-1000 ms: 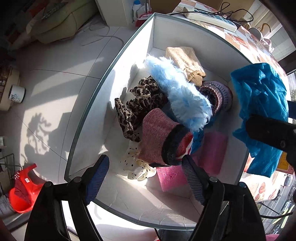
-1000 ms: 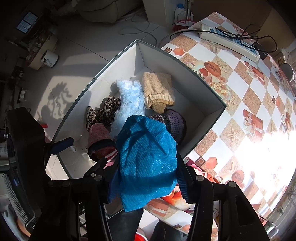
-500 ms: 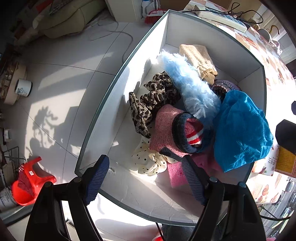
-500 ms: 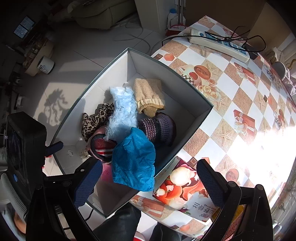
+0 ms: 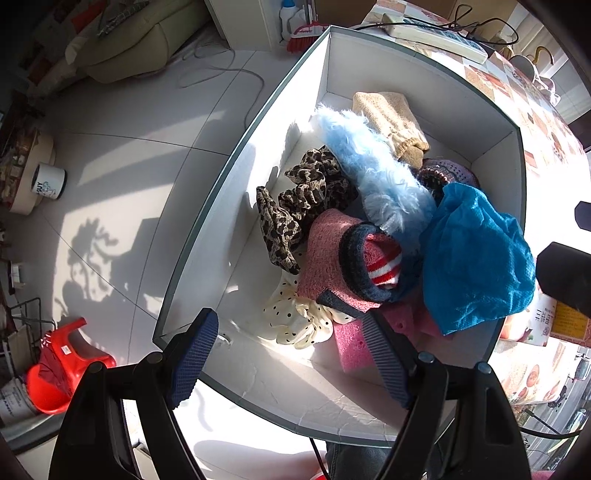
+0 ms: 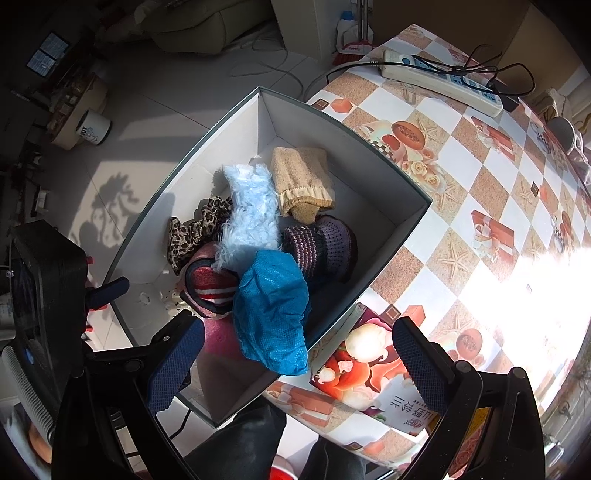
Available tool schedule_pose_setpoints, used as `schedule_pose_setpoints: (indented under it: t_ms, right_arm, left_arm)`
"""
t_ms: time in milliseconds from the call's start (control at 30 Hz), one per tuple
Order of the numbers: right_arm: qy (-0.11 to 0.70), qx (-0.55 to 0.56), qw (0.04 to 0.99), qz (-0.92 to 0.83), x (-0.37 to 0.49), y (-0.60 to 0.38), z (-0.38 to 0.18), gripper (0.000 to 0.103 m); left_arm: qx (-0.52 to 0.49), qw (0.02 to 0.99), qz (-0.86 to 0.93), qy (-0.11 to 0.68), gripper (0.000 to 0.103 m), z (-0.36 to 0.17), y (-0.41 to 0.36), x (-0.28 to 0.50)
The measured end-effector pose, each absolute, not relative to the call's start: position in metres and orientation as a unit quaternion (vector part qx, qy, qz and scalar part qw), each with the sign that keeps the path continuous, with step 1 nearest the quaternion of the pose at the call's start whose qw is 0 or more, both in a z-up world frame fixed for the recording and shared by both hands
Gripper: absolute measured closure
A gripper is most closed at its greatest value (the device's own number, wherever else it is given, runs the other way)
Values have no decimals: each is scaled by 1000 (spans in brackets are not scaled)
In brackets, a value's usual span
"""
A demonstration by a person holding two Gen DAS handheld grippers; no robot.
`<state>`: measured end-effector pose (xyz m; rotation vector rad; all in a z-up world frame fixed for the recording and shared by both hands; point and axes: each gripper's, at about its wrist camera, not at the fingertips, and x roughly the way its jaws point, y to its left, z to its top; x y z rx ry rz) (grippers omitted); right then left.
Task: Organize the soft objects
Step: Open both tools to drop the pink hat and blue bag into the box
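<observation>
Home living room: beige sofa (image 5: 122, 40) on white tile floor (image 5: 122, 155), patterned checkered tablecloth (image 6: 461, 177) with power strip (image 6: 439, 79), cleaning bottle (image 6: 345, 27), red plastic stool (image 5: 62, 365), mug (image 5: 48, 181).

In my box (image 5: 373, 415), the pink sponge (image 5: 351, 345) at the near wall is mostly buried: the pink knit sleeve (image 5: 328, 254) and the blue cloth (image 5: 476, 258) lie over it, and my left gripper's (image 5: 291, 360) right finger (image 5: 386, 363) cuts across its near edge. The blue cloth also covers part of the purple knit hat (image 6: 325, 245), and the fluffy light-blue piece (image 6: 253, 218) hides much of the leopard scarf (image 6: 192, 232). The polka-dot fabric (image 5: 295, 319) shows only as a fringe under the sleeve. At the table's (image 6: 461, 221) right edge, sun glare washes out the pattern. The printed pack (image 6: 373, 373) by the box's near corner runs behind my right gripper's (image 6: 299, 363) finger (image 6: 421, 363), and its text is too small for me to read.
</observation>
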<state>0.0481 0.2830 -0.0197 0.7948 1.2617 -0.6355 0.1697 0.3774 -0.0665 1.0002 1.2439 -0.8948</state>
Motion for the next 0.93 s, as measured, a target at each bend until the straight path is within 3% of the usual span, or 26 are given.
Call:
schedule_pose_setpoints:
  t_ms: [800,933]
  right_arm:
    - [570,364,682,-278,49,287,-21,1]
    - [568,368,681,-278,49,287,-21,1]
  left_arm:
    - [442,605,-396,530,20,-64,377,164]
    - [405,619,-427,521,20,-52,381,166]
